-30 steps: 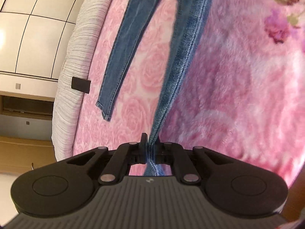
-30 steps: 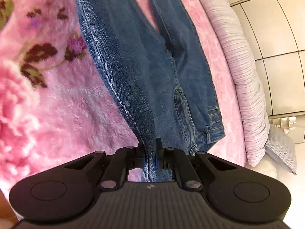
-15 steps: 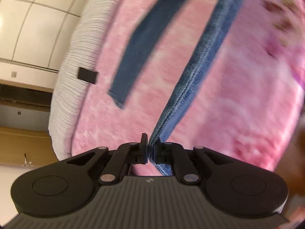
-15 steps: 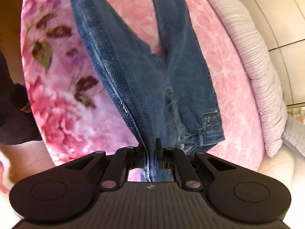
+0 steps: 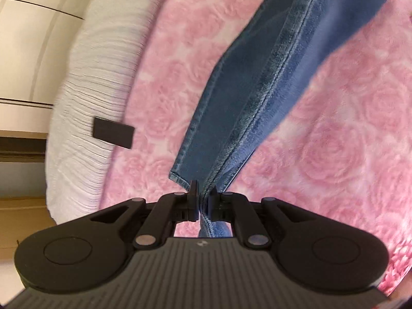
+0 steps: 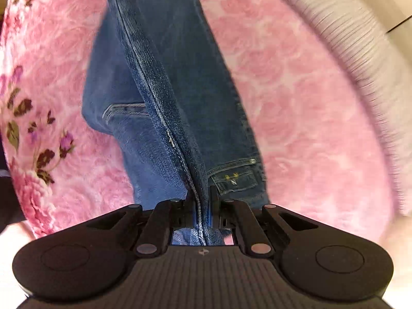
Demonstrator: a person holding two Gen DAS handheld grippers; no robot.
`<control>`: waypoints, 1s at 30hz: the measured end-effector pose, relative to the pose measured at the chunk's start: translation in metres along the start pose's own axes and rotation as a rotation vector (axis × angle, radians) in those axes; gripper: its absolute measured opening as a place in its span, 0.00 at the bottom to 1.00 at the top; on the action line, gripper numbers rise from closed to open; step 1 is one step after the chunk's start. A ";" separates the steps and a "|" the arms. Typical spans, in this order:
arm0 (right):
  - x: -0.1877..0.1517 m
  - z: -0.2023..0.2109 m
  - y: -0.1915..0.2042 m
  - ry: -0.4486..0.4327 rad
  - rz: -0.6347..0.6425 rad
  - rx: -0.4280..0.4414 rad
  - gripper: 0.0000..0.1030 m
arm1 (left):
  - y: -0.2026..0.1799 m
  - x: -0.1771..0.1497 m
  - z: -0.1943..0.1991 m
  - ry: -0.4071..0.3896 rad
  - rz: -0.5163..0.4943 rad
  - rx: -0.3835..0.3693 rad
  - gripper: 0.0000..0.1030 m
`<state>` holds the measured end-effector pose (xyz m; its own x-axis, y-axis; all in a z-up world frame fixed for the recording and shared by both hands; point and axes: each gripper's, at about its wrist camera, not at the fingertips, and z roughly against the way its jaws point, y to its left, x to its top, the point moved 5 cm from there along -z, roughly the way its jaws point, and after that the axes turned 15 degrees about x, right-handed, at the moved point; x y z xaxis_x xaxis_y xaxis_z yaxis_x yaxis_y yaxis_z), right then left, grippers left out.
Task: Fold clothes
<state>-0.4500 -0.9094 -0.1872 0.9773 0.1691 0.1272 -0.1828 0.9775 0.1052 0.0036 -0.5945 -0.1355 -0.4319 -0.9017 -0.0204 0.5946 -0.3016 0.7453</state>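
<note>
Fingers of the left gripper (image 5: 203, 195) are pressed together on denim: we see them pinching the seamed edge of one leg of the blue jeans (image 5: 270, 77) close to its hem, with a short tail of cloth showing behind the pads inside the gripper frame. From this pinch the leg runs away toward the upper right of the left wrist view, folded along its side seam, and hangs lifted over the pink rose-patterned blanket (image 5: 347, 141). We note the second hem (image 5: 179, 179) lying just beside the left finger, free of the pads. At the left of this view, a white ribbed cushion edge (image 5: 97, 77) borders the blanket, and a small black rectangular tag (image 5: 113, 136) sits on it at the boundary with the pink pile. Pale panelled cabinets (image 5: 28, 46) fill the far left.

In the right wrist view, we see the right gripper (image 6: 203, 200) likewise clamped on the jeans (image 6: 180, 64), here at the waist end, its pads closed on a thick stitched seam. A pocket with yellow stitching (image 6: 233, 177) lies just right of the pinch, and another stitched pocket corner (image 6: 123, 110) shows on the panel to the left. The garment hangs over the same blanket (image 6: 309, 103), whose left margin carries a darker flower-and-leaf print (image 6: 38, 141). Motion blur softens the ribbed cushion (image 6: 355, 59) at upper right.
</note>
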 end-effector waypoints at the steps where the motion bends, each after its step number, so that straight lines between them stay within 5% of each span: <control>1: 0.003 -0.006 -0.012 0.002 0.000 0.033 0.04 | 0.001 0.007 -0.010 0.016 -0.017 -0.010 0.06; 8: 0.025 -0.050 -0.094 0.005 -0.082 0.256 0.08 | 0.016 0.048 -0.091 0.117 -0.059 -0.097 0.06; 12: 0.032 -0.083 -0.127 0.008 -0.128 0.290 0.14 | 0.005 0.056 -0.146 0.171 -0.102 -0.151 0.07; 15: 0.031 -0.106 -0.141 -0.019 -0.182 0.251 0.20 | -0.001 0.062 -0.185 0.205 -0.100 -0.147 0.08; 21: 0.018 -0.117 -0.150 -0.153 -0.323 0.121 0.53 | -0.021 0.071 -0.238 0.244 -0.158 -0.128 0.10; 25: -0.007 -0.088 -0.140 -0.264 -0.444 0.038 0.58 | -0.027 0.078 -0.246 0.226 -0.177 -0.096 0.19; 30: -0.063 -0.050 -0.134 -0.388 -0.649 -0.059 0.71 | -0.013 0.110 -0.225 0.111 -0.062 -0.074 0.29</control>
<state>-0.4819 -1.0451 -0.2590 0.7774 -0.4882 0.3965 0.4331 0.8727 0.2253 0.1007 -0.7599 -0.2968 -0.3936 -0.9083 -0.1414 0.6195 -0.3758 0.6892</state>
